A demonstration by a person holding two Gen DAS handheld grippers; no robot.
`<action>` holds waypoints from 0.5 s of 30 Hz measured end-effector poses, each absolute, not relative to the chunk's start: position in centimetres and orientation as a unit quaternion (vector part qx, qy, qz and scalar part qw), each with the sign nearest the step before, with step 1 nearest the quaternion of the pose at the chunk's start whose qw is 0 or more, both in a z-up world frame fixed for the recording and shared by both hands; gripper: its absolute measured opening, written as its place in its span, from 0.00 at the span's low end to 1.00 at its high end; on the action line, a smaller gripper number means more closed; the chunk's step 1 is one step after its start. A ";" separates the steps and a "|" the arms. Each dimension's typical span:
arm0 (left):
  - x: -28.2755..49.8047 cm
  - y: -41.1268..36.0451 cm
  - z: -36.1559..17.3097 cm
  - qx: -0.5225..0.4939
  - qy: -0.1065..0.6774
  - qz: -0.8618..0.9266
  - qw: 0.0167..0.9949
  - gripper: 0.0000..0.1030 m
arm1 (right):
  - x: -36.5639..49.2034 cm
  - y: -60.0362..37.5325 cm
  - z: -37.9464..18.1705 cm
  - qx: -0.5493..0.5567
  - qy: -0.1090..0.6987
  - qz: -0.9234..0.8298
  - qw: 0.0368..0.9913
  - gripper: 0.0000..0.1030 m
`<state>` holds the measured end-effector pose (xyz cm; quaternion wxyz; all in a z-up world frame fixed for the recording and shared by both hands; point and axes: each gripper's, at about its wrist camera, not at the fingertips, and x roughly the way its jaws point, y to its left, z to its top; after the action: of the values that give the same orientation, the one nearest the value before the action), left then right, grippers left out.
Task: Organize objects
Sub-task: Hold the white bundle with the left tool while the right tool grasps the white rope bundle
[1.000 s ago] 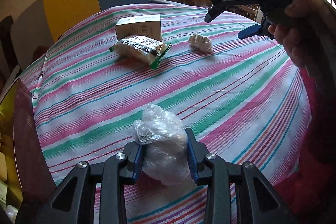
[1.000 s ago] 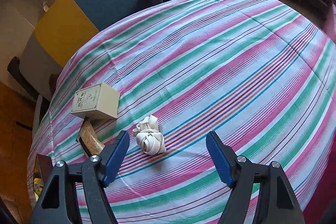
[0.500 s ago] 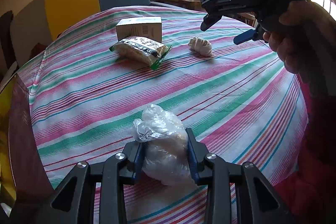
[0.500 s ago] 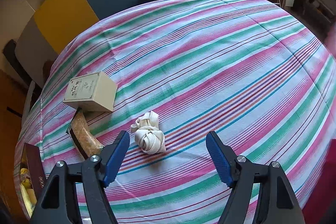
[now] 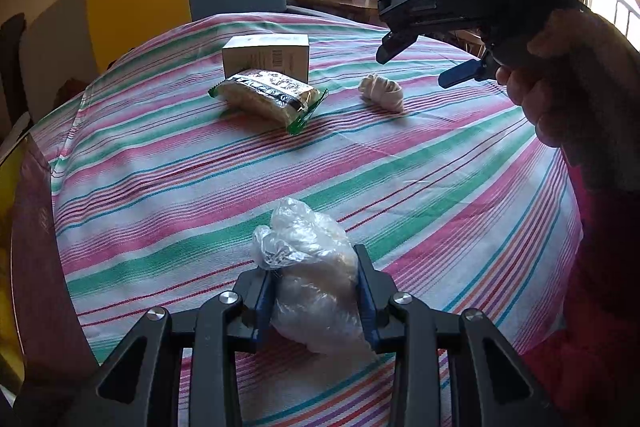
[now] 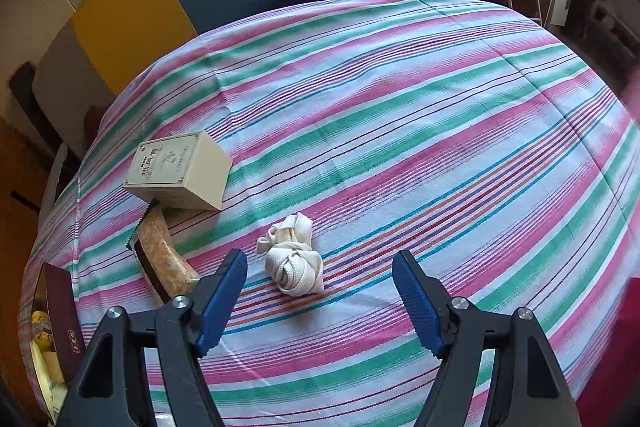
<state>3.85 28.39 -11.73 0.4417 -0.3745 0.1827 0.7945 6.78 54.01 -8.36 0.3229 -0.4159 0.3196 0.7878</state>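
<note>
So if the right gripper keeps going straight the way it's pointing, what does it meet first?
Most likely the knotted white strap bundle, lying between the open right gripper fingers' line, slightly left of centre; depth is unclear.

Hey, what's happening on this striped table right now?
A person is tidying loose items with a handheld gripper in each hand. The left gripper is shut on a crumpled clear plastic bag near the table's front edge. The right gripper is open, empty, and hangs above a knotted white strap bundle, not touching it. A cream box and a snack packet lie side by side on the striped tablecloth, untouched.
</note>
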 end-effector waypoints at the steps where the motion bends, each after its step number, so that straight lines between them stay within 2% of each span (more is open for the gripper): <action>1: 3.8 28.4 -11.7 -0.375 0.182 0.794 0.442 0.34 | 6.7 54.0 -8.4 -0.417 0.319 0.788 0.322 0.74; 12: 3.5 28.0 -11.6 -0.380 0.166 0.791 0.450 0.35 | 6.7 53.8 -8.6 -0.420 0.329 0.783 0.320 0.69; 15: 3.6 28.0 -11.6 -0.379 0.165 0.791 0.451 0.35 | 6.7 54.0 -8.5 -0.420 0.333 0.781 0.321 0.65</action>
<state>3.56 27.96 -11.63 0.4509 -0.3795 0.1655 0.7908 6.68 53.97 -8.54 0.3210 -0.4201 0.3326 0.7809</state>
